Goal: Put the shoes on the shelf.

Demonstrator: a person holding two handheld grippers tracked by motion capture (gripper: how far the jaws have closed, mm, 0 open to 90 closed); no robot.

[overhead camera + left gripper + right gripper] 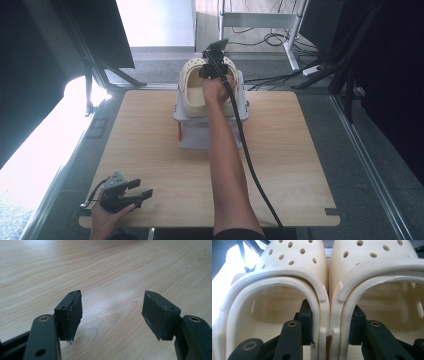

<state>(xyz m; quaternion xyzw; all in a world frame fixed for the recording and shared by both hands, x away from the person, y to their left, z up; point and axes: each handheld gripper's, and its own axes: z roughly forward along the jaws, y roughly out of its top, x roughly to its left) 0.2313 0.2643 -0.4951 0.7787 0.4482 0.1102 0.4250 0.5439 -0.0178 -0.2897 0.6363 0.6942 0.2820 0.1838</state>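
A pair of cream perforated clogs (192,92) sits side by side on top of a pale grey box (200,136) at the far middle of the wooden table (300,150). My right gripper (212,71) reaches over them at arm's length. In the right gripper view one jaw stands inside the left clog (287,272) and the other inside the right clog (374,270), and the right gripper (329,322) pinches their two touching inner walls together. My left gripper (144,188) lies at the table's front left corner in a hand, and its jaws (112,312) stand open over bare wood.
Dark panels and stand legs (320,75) flank the table's far end, with cables on the floor behind. A bright light panel (45,145) runs along the left side. The right gripper's cable (250,165) trails across the table's middle towards the front edge.
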